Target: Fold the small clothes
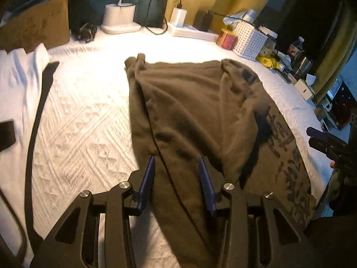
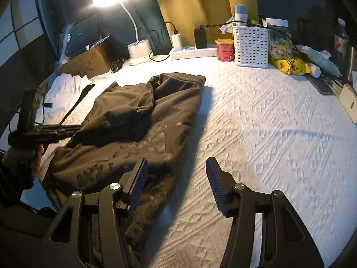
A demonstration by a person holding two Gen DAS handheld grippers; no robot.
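A dark olive-brown garment [image 1: 189, 102] with a faded print lies partly folded on the white textured cover [image 1: 89, 120]. One side is turned over onto its middle. My left gripper [image 1: 176, 159] hovers over the garment's near edge, open, with cloth showing below the gap and no pad pressing on it. In the right wrist view the same garment [image 2: 142, 116] lies to the left. My right gripper [image 2: 176, 160] is open over the garment's right edge and the bare cover, holding nothing. A hand holds the left gripper [image 2: 69, 131] beside the garment's left side.
White clothing [image 1: 20, 84] and a black strap [image 1: 38, 111] lie at the left. Along the back stand a cardboard box [image 1: 38, 29], a lit desk lamp [image 2: 138, 51], a power strip [image 2: 191, 52], a red can [image 2: 224, 50], a white basket [image 2: 250, 44] and a yellow packet [image 2: 287, 65].
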